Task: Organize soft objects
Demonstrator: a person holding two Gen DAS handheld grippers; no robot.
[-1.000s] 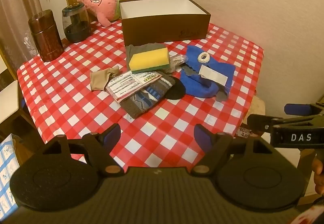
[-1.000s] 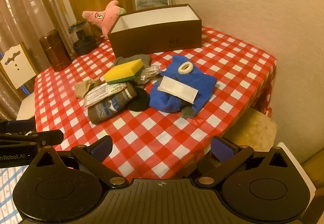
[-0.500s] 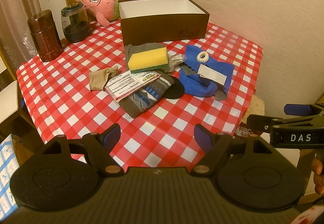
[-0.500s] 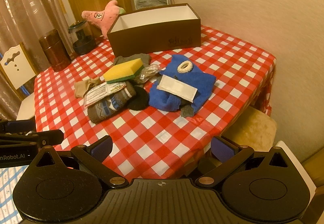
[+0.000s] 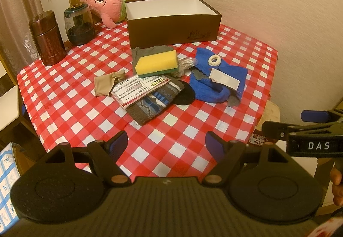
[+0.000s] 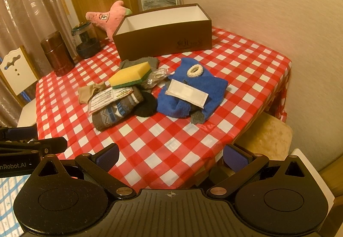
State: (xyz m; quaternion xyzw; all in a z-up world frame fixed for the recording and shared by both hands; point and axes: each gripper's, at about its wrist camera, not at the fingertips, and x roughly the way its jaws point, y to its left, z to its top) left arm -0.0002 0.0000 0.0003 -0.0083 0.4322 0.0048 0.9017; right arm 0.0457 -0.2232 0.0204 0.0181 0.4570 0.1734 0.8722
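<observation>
Bare checked table lies between the near edge and the soft pile. Both grippers, left gripper and right gripper, hover low, fingers spread wide, maybe just off the edge.

Glossy tablecloth; fuzzy blue towel

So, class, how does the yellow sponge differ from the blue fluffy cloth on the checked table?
The yellow sponge is a firm rectangular block; the blue fluffy cloth is limp and crumpled. The sponge lies on top of other items; the cloth carries a white packet and a cream hair tie. Both lie outside the brown box.
</observation>
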